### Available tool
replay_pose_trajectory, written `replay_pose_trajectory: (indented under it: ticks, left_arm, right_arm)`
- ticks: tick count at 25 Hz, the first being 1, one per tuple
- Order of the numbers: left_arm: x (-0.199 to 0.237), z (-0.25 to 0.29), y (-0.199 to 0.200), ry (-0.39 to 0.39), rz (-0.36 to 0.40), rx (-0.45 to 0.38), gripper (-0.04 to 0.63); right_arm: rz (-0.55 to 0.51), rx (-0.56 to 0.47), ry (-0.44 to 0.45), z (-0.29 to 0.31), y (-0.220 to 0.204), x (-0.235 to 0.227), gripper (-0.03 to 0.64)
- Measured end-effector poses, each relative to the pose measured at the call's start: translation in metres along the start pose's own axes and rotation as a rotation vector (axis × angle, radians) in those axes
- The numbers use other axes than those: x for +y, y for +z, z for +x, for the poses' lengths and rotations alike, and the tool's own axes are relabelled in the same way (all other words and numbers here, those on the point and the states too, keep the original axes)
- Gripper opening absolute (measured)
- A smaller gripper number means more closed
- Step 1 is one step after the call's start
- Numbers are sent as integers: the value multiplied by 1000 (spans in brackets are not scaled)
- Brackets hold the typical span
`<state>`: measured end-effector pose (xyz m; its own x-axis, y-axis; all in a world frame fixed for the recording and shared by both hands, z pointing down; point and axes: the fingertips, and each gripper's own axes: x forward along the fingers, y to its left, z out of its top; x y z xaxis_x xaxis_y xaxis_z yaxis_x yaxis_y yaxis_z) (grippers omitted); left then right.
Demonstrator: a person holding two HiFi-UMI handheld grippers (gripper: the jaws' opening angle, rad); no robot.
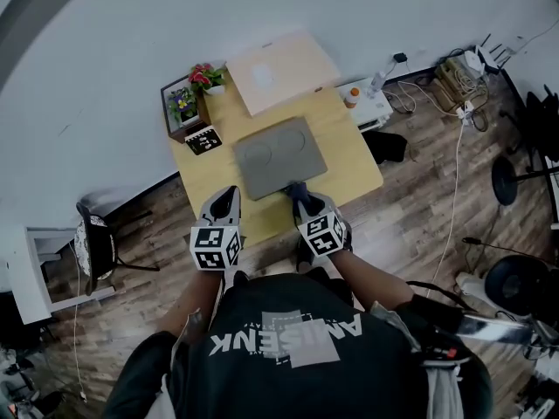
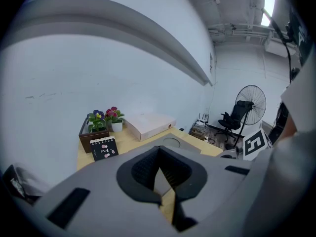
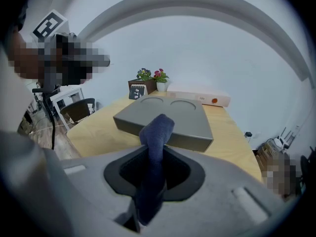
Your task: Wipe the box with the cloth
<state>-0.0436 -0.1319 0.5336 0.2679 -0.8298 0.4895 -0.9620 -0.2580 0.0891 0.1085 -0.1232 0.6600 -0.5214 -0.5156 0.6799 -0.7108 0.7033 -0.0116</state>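
R gripper (image 1: 296, 189) is clamped on the cloth (image 3: 156, 128): the dark blue cloth runs up betw its jaws and its rounded end sticks out past the tips. That end sits at the near edge of the grey box (image 1: 278, 155), by the box's near right corner; touching or just short, can't tell. The box lies flat mid-table (image 1: 354, 164), two round recesses in its top, long side slanting away toward the wall. L gripper (image 1: 230, 195) has its jaws together w/ nothing betw them, seen plainly in the left gripper view, where the tips (image 2: 159, 191) meet. It hangs over bare wood just beside the box's near left corner, apart from the box. Both forearms reach fwd from the person's body, roughly parallel, grippers side by side over the table's near edge, marker cubes toward the person, jaws aimed at the wall. At the far end of the table: a pale flat carton (image 1: 281, 70) behind the grey box, flower pots (image 1: 206, 78) in a wooden crate (image 1: 174, 116), and a small black desk calendar (image 1: 203, 140) in front of the crate
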Motion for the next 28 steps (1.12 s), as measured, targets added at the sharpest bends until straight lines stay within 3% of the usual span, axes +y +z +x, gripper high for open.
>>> replay_pose_trajectory:
  ticks: [8, 13, 23, 28]
  left_arm:
    - [-8, 11, 5, 58, -13, 16, 0]
    - [-12, 12, 16, 71, -81, -7, 1]
    - [-13, 15, 34, 103, -29, -20, 0]
    - [-14, 14, 38, 100, -68, -32, 0]
  right_arm:
    - [-42, 4, 39, 15, -6, -32, 71]
    - [-37, 8, 38, 21, -7, -47, 71]
    - [-15, 18, 25, 13, -12, -79, 71]
    - [36, 20, -16, 7, -21, -105, 71]
